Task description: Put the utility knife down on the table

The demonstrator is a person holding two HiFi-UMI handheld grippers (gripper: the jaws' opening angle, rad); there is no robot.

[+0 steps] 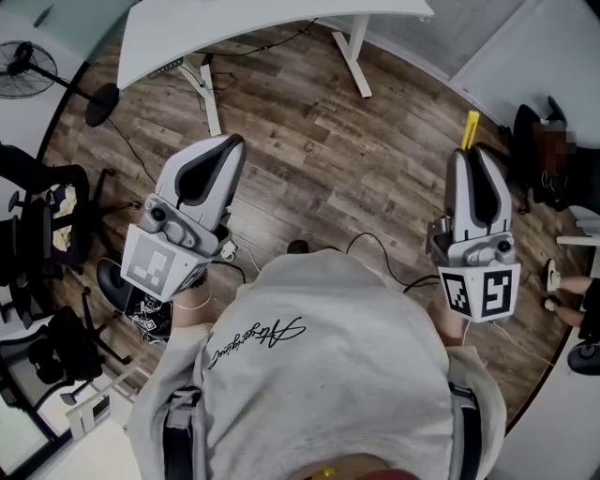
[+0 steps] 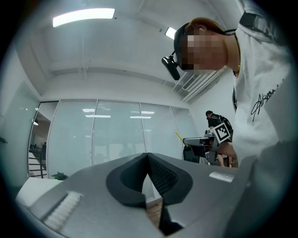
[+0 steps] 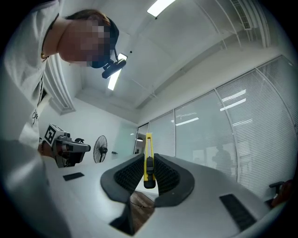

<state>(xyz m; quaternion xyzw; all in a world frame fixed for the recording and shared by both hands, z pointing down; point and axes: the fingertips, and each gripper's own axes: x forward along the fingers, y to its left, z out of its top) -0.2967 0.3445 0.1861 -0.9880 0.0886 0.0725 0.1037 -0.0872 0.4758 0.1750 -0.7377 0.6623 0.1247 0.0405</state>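
Note:
A yellow utility knife (image 3: pixel 148 160) with a black slider stands upright between the black ribbed pads, my right gripper (image 3: pixel 148 157) shut on it. From above, the knife's yellow end (image 1: pixel 470 128) pokes out past my right gripper (image 1: pixel 472 152), held over the wooden floor. Level with it on the other side of the person's body is my left gripper (image 1: pixel 232 142). Its jaws meet at the tips with nothing between them (image 2: pixel 147 156). The white table (image 1: pixel 262 26) stands further ahead, beyond both grippers. The left gripper view catches the right gripper (image 2: pixel 205 143) and the knife (image 2: pixel 179 137).
Cables (image 1: pixel 375 246) trail across the wooden floor (image 1: pixel 309 141). A standing fan (image 1: pixel 23 67) and black chairs (image 1: pixel 47 225) are at the left. Another person in black (image 1: pixel 544 155) is at the far right. The table's white legs (image 1: pixel 354 52) reach the floor ahead.

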